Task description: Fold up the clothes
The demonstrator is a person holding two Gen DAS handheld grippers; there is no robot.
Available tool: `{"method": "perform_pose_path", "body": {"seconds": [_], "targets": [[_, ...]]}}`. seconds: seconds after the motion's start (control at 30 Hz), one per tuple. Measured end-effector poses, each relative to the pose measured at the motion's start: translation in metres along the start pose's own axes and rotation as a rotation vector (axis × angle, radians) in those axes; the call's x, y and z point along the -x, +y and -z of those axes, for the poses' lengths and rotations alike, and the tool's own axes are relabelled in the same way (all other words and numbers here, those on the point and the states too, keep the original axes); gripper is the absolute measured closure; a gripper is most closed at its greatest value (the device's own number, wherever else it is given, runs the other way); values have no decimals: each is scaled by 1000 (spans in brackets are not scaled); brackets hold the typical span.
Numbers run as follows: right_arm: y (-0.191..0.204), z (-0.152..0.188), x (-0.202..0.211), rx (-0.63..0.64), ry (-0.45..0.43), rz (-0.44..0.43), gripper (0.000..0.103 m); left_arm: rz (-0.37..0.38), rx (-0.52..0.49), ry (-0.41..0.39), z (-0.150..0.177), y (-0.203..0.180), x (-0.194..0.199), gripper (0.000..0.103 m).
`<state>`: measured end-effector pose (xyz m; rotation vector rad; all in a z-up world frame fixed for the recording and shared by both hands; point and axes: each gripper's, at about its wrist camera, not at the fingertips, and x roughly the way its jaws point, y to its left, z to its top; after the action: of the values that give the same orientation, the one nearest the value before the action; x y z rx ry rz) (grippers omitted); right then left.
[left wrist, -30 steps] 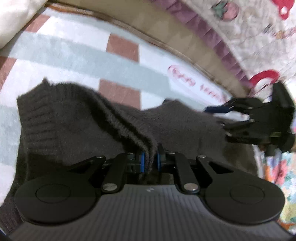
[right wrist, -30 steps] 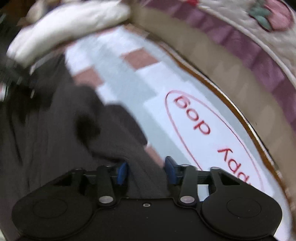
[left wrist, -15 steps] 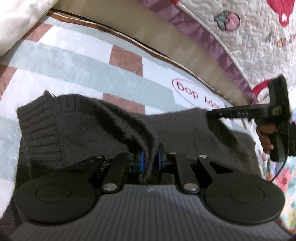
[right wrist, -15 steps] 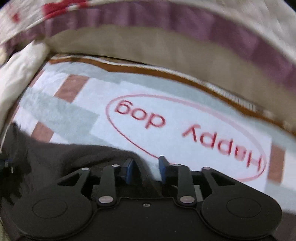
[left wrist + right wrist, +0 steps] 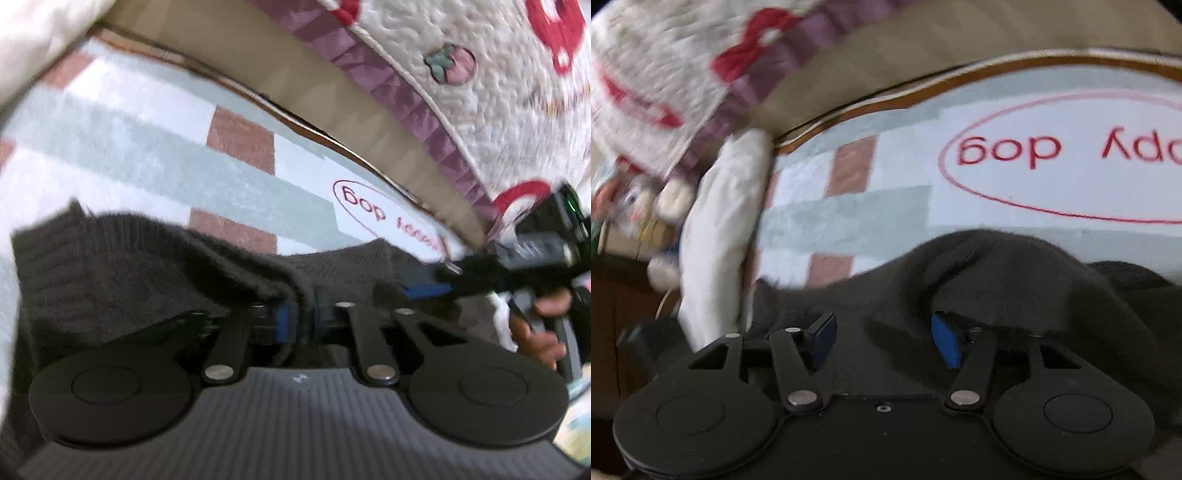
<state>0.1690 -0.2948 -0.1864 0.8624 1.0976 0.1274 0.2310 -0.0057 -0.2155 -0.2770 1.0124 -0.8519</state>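
Note:
A dark grey knitted sweater [image 5: 110, 266] lies on a checked mat [image 5: 147, 155]. My left gripper [image 5: 299, 314] is shut on a raised fold of the sweater, which bunches up between its blue pads. In the left wrist view my right gripper [image 5: 439, 284] comes in from the right, held by a hand [image 5: 535, 325], its tip over the sweater's right part. The right wrist view shows my right gripper [image 5: 884, 332] open, its blue pads [image 5: 945, 339] wide apart over the sweater [image 5: 997, 266], which humps up just beyond them.
The mat carries a red oval with "Happy dog" lettering [image 5: 1052, 158]. A quilted cover with strawberries and a purple border [image 5: 480, 74] hangs behind the mat. A white cloth bundle [image 5: 720, 229] lies at the mat's left edge, with a plush toy [image 5: 639, 206] beyond.
My right gripper swung left over the sweater and its fingers spread wider than half a second ago. The left gripper kept its hold on the fold and lifted slightly.

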Motion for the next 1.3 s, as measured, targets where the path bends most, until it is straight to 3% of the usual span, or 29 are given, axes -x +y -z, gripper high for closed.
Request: {"method": "perform_pose_path", "body": {"seconds": [0.03, 0.07, 0.17, 0.27, 0.33, 0.4, 0.5, 0.63, 0.77, 0.87, 1.0, 1.1, 1.2, 1.3], "targets": [[1, -4, -8, 1, -5, -17, 82, -29, -37, -17, 0, -5, 3, 93], [3, -10, -14, 11, -19, -37, 86, -51, -58, -35, -1, -8, 5, 93], [21, -29, -14, 116, -108, -123, 86, -76, -36, -81, -5, -3, 11, 93], [27, -43, -18, 177, 31, -1, 83, -76, 39, -41, -5, 13, 3, 93], [30, -47, 0, 219, 43, 115, 75, -103, 21, -22, -3, 11, -2, 93], [26, -50, 39, 206, 2, 164, 66, -138, -25, -22, -4, 3, -4, 91], [9, -49, 108, 177, -81, 261, 62, -171, -47, -15, -5, 0, -4, 87], [-38, -11, 155, 138, -160, 392, 62, -173, -34, -16, -5, 1, -1, 87], [-88, 32, 195, 96, -234, 494, 62, -211, -86, -14, -2, -8, -4, 86], [-125, 64, 224, 64, -290, 571, 54, -238, -119, -9, -3, -18, -2, 86], [-176, 106, 264, 20, -365, 673, 53, -225, -158, -82, -3, -35, 18, 83], [-213, 138, 293, -13, -421, 749, 53, -246, -224, -119, 15, -46, 20, 76], [-225, 146, 299, 11, -472, 735, 53, -267, -297, -107, 33, -59, 13, 75], [-231, 141, 299, 29, -533, 693, 53, -271, -305, -134, 37, -78, 19, 73]]}}
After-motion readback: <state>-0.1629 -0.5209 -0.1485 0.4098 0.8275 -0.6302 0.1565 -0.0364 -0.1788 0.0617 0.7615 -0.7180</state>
